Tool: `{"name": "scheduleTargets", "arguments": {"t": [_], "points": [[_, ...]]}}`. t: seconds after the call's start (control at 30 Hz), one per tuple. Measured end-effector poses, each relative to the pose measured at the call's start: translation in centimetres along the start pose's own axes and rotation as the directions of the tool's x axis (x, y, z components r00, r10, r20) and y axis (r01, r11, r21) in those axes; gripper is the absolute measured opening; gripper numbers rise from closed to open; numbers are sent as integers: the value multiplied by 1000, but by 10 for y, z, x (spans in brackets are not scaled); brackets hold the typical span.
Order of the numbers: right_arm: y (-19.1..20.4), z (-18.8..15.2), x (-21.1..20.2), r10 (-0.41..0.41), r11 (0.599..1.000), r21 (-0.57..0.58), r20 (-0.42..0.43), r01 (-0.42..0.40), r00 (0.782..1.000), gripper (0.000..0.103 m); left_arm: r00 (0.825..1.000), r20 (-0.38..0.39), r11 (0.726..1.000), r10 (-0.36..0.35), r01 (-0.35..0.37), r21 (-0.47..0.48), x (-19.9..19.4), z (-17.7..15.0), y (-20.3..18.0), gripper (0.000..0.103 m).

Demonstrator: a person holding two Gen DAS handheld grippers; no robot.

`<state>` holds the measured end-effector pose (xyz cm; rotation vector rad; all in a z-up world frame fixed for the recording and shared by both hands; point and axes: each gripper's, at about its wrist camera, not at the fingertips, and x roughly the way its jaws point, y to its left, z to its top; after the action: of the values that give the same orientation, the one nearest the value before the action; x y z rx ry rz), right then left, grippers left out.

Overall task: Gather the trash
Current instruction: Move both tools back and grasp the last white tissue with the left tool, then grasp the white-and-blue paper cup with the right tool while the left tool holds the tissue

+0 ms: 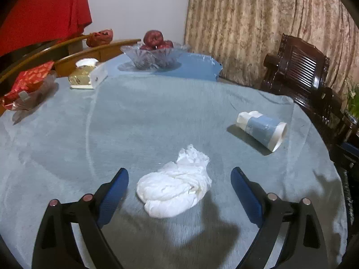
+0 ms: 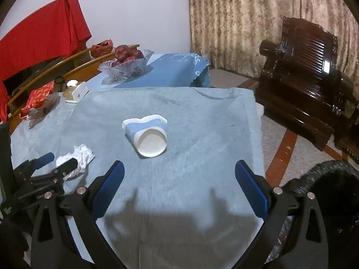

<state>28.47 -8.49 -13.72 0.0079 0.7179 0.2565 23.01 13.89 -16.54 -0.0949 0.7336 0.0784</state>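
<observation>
**Two open grippers over a table with a crumpled tissue and a crushed paper cup**

In the left wrist view, the left gripper is nearest the lens, its blue-padded fingers spread wide and holding nothing. A crumpled white tissue lies on the pale blue tablecloth between the two fingers, touching neither as far as can be seen. Farther off to the right, well apart from the tissue, a crushed blue-and-white paper cup lies on its side with its mouth toward the lower right. At the far side of the table a cut-glass bowl holds dark red apples. To the left of the bowl sits a gold-and-white tissue box, and at the left edge a red patterned snack bag. A dark carved wooden chair stands to the right before a beige patterned curtain.

In the right wrist view, the right gripper fills the foreground, its blue-padded fingers also spread wide and empty, hovering over bare tablecloth. The paper cup lies ahead of it, clear of both fingers, its round white mouth turned toward the camera. At the left, the left gripper shows from the side with the white tissue between its fingers; whether a finger touches it cannot be told. The bowl of apples stands at the far left of the table, and the dark chair to the right.
</observation>
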Motion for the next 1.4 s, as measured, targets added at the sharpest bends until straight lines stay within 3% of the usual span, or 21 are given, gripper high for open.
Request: {"name": "scheduleTargets", "arguments": {"t": [0.17, 0.27, 0.33, 0.43, 0.53, 0.7, 1.0, 1.23, 1.4], "points": [[1, 9, 22, 8, 1000, -4, -13, -8, 1000, 96, 995, -96, 1000, -18, 17, -2, 26, 3, -1, 89], [3, 12, 34, 14, 1000, -21, -24, -14, 1000, 96, 987, -159, 1000, -17, 16, -9, 37, 1, 0, 75], [6, 13, 41, 20, 999, -26, -31, -21, 999, 96, 989, -148, 1000, -15, 13, -12, 36, 2, 1, 57], [10, 15, 53, 31, 999, -31, -46, -32, 998, 96, 990, -139, 1000, -17, 15, -20, 34, 2, 2, 45], [17, 17, 67, 46, 998, -42, -67, -49, 997, 96, 993, -115, 999, -22, 18, -32, 30, 5, 3, 40], [28, 23, 90, 80, 995, -53, -113, -87, 990, 96, 998, -59, 999, -10, 8, -31, 24, 16, 8, 39], [35, 31, 118, 92, 995, -31, -162, -99, 982, 96, 998, -59, 999, 14, -16, -45, 33, 28, 20, 38], [40, 31, 126, 101, 993, -41, -188, -110, 977, 65, 998, -58, 998, 19, -22, -52, 34, 26, 21, 39], [41, 32, 117, 127, 990, -45, -174, -137, 977, 59, 999, -47, 999, 21, -23, -41, 30, 26, 18, 39]]}}
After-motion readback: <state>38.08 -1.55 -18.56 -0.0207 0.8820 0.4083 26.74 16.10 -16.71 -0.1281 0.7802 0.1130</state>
